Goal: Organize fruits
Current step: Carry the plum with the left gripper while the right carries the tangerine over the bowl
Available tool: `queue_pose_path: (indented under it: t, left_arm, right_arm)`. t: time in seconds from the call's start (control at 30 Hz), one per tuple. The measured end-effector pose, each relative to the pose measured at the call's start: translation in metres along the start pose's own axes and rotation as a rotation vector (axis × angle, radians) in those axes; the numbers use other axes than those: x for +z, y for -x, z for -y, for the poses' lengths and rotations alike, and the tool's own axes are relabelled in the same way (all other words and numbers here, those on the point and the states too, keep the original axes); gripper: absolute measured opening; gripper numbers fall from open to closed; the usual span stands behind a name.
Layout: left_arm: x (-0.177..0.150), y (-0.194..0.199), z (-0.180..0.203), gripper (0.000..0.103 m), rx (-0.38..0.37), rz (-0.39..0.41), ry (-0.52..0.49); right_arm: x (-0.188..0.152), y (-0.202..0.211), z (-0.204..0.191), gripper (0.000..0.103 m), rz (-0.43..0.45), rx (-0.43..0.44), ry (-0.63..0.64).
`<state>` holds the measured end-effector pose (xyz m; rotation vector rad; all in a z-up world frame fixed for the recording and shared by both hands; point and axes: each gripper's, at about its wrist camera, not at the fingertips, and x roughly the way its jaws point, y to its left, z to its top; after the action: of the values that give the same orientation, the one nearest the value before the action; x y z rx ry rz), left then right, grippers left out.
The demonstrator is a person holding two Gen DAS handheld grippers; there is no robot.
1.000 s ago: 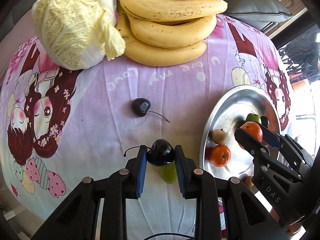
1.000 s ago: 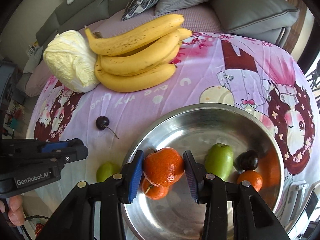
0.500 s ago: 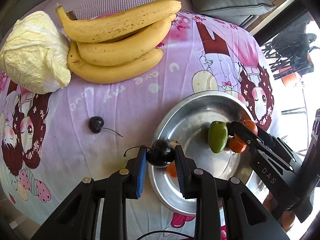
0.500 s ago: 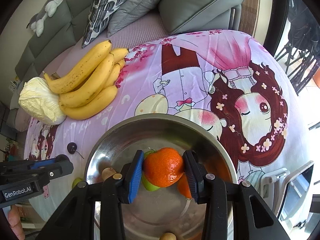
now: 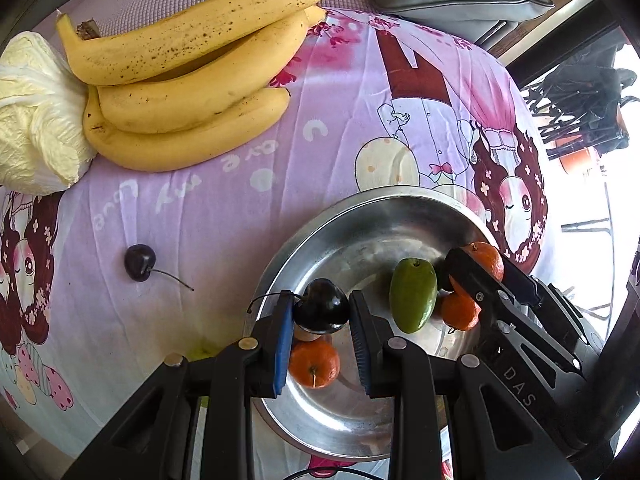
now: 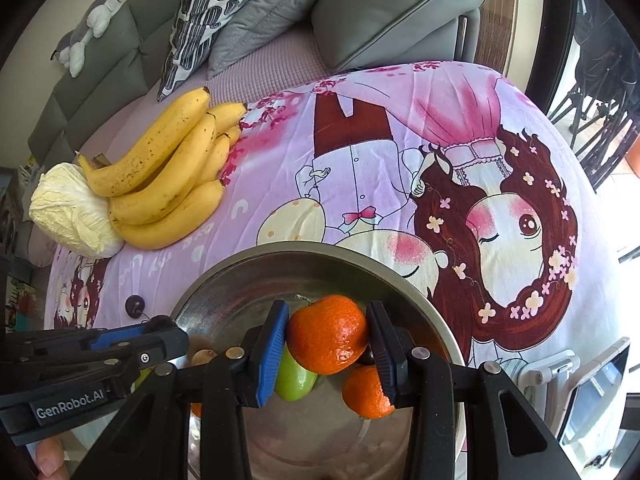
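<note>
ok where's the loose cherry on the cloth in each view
Left wrist: loose cherry lies left of centre on the cloth, left of the metal bowl.
Right wrist: loose cherry small at lower left, just left of the bowl rim.
Shared landmark: the bananas.

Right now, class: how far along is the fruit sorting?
Done: a green fruit and two tangerines lie in the steel bowl. In hand: the left gripper holds a cherry, the right gripper a tangerine, both over the bowl. Left: one cherry on the cloth, plus the bananas.
</note>
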<state>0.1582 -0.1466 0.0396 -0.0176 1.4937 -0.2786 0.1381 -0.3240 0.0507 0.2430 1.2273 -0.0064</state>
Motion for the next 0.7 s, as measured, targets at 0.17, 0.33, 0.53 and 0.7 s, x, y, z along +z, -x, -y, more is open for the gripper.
queue_pose_path:
  t: [0.17,0.33,0.53,0.7]
  left_arm:
    - [0.005,-0.006,0.003,0.029,0.007,0.006,-0.002]
    - [0.008,-0.012,0.005,0.029,0.008,-0.002,-0.005]
    - [0.011,-0.020,0.006,0.029,0.019,-0.017,-0.009]
    - [0.012,-0.026,0.004,0.029,0.027,-0.028,-0.007]
  right_arm:
    - [0.003,-0.002,0.003,0.043,0.018,-0.008,-0.015]
    - [0.005,-0.008,0.002,0.043,0.013,-0.011,-0.014]
    - [0.006,-0.014,0.000,0.043,-0.002,-0.023,-0.011]
    - [0.006,-0.018,-0.001,0.043,-0.013,-0.043,-0.005]
